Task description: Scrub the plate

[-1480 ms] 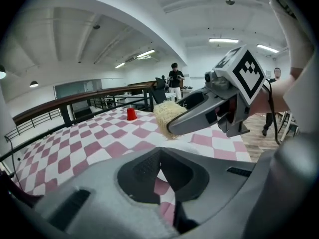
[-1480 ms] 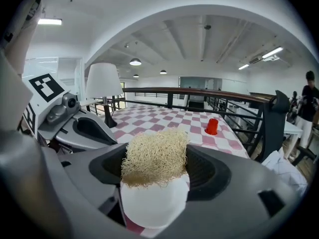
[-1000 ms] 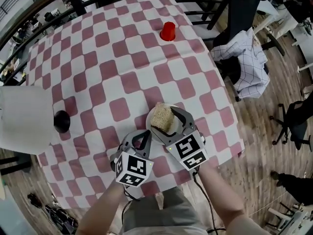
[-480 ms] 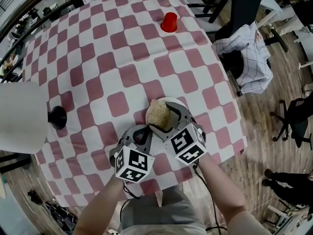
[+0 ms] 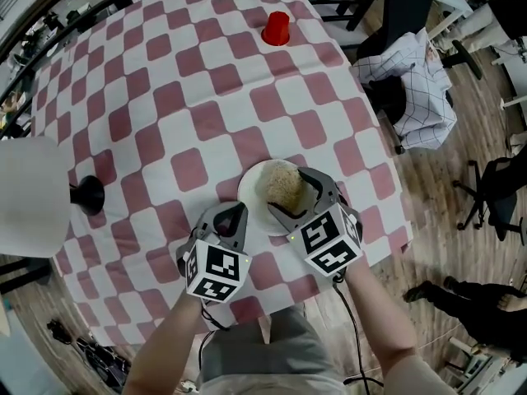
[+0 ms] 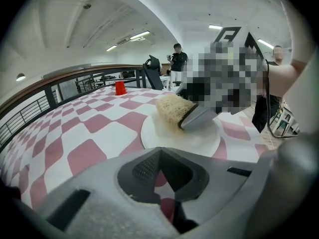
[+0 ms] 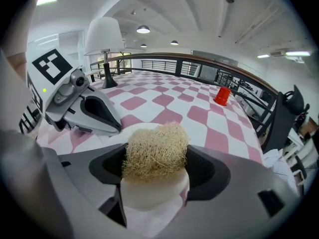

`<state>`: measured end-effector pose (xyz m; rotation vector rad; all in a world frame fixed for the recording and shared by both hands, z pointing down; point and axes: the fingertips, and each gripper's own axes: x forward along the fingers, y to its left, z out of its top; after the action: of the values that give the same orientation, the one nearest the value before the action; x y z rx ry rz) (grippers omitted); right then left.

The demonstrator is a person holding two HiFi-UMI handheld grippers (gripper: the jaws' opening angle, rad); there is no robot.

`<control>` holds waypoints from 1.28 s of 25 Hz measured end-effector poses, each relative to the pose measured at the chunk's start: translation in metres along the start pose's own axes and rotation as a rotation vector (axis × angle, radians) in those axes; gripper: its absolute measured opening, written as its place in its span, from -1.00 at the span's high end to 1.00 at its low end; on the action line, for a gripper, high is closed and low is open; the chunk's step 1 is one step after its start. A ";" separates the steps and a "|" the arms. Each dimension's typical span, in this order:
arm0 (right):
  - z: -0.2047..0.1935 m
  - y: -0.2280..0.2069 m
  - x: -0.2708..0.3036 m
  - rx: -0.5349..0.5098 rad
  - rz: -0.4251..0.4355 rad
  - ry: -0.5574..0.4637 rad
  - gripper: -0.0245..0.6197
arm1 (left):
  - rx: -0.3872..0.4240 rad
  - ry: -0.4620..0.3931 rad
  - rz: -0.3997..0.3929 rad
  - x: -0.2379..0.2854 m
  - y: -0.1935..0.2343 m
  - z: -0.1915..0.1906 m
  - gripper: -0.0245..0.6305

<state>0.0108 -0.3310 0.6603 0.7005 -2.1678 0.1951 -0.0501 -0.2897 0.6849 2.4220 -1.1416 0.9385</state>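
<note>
Round table under a red-and-white checked cloth (image 5: 189, 113), standing on a wood plank floor (image 5: 461, 163). A dark railing (image 6: 35, 114) curves round the far side. Red cup (image 5: 276, 28) stands upright near the far edge, well apart from the work. Lamp with a white shade (image 5: 29, 196) stands at the table's left edge. A checked garment (image 5: 412, 81) hangs over a chair to the right of the table. In the left gripper view a person (image 6: 177, 63) stands beyond the table.

White plate (image 5: 251, 196) lies flat on the cloth near the near edge, in front of the person.

Right gripper (image 5: 290, 189): forearm (image 5: 379, 319) comes in from the lower right, and the jaws reach over the plate from its near right side. The jaws are clamped on a scrubber (image 5: 282, 183), a white sponge block with a tan fibrous pad. The pad faces away from the gripper, and in the left gripper view it rests on the plate's surface.

Left gripper (image 5: 230, 216): forearm (image 5: 165, 344) comes in from the lower left. It sits low over the cloth just beside the plate's left rim. Its jaws are closed tip to tip with nothing between them; only cloth shows through the hollow behind the tips. From its own view the plate lies ahead of the jaws, not within them.
</note>
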 end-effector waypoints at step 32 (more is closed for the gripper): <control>-0.009 0.034 -0.003 -0.056 0.079 0.044 -0.14 | 0.046 -0.004 0.007 0.001 -0.003 -0.001 0.88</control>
<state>0.0001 -0.2979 0.6674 0.5751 -2.1525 0.1888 -0.0471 -0.2880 0.6862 2.4582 -1.1430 0.9723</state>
